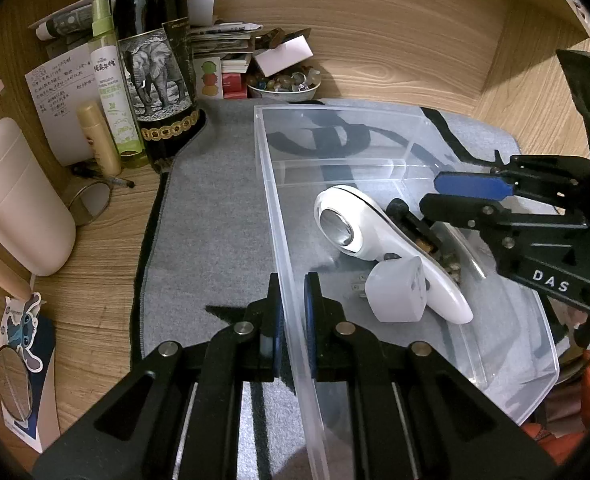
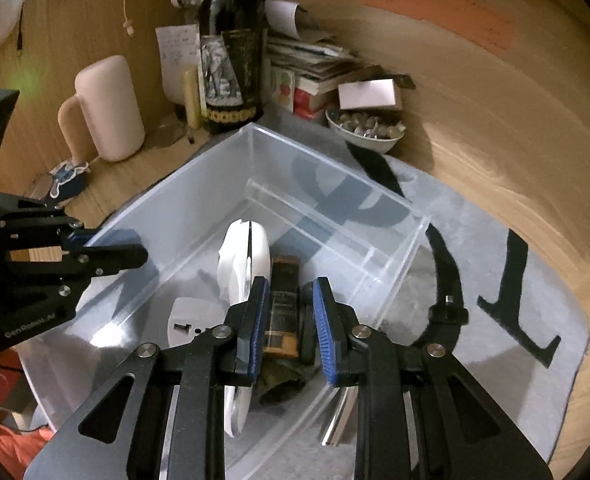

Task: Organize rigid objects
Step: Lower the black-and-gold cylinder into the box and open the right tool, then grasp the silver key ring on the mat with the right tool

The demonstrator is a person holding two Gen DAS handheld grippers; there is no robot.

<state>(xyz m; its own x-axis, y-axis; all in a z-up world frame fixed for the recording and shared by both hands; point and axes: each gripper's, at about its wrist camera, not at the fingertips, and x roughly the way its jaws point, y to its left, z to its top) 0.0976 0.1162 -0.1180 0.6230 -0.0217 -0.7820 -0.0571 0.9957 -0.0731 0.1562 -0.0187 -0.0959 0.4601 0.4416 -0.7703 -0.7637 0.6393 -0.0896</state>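
1. Left gripper (image 1: 293, 328): clamped on the bin (image 1: 279, 216) wall, steadying it on the mat (image 1: 215, 208).
2. Right gripper (image 2: 289, 320): jaws narrow, nothing pinched, over the bin's middle.
3. Contents: white device (image 1: 375, 240), plug (image 1: 395, 292), dark box (image 2: 283, 312).
4. Risk: right fingers nudging the crowded contents; bin tilting if the clamp pulls.

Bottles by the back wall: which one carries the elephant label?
The dark wine bottle, tallest of the group, with a gold-patterned band at its base. The pale green spray bottle and the small gold tube beside it carry no elephant.
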